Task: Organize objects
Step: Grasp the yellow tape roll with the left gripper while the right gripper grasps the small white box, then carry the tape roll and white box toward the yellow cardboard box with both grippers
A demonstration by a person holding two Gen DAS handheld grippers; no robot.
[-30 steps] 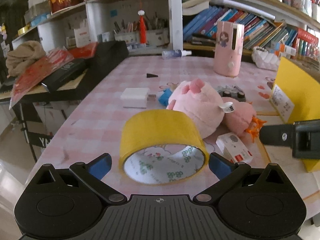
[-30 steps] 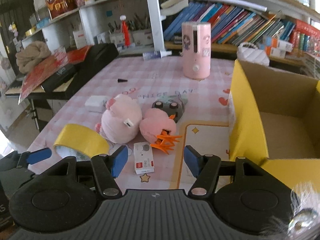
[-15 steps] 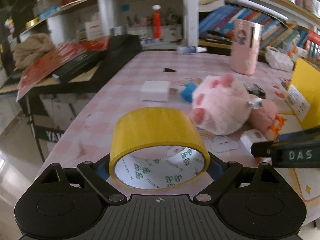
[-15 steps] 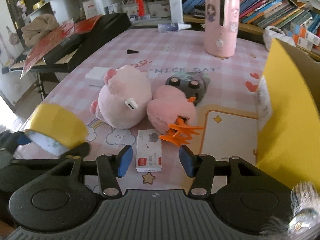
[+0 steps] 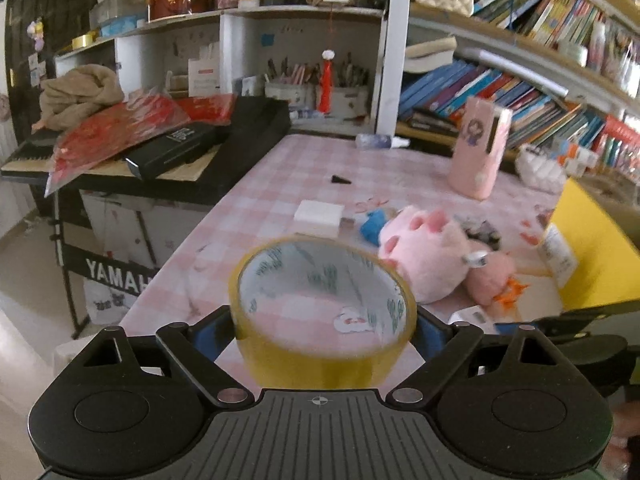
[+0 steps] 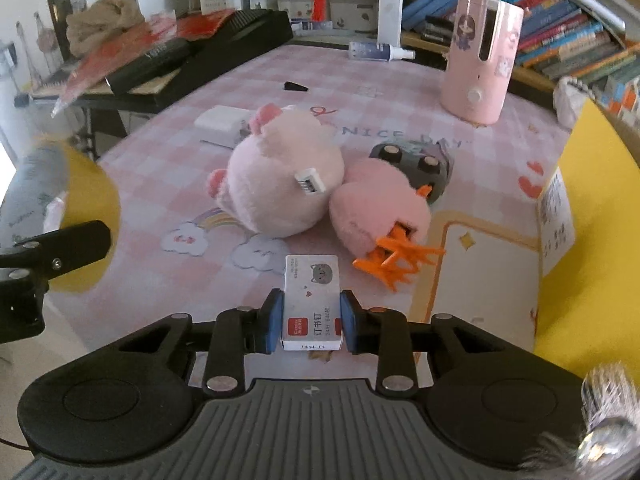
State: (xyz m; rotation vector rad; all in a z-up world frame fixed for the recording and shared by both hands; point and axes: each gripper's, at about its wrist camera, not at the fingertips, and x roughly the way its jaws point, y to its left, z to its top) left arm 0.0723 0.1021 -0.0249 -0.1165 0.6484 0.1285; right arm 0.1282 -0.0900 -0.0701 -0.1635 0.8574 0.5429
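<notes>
My left gripper holds a yellow tape roll off the pink checked table, its jaws still closing, blue pads pressed on both sides. The roll is tilted so I look through its hole. The same tape roll shows at the left edge of the right wrist view. On the table near its front edge, my right gripper is shut on a small white staple box. A pink pig plush and a pink plush with orange feet lie just beyond the box.
An open yellow cardboard box stands at the right. Further back are a grey toy, a white block, a pink canister and a spray bottle. A black keyboard stand borders the table's left side.
The left gripper closed on the tape roll and lifted it, tipping it back. The right gripper sank onto the staple box and shut on it.
</notes>
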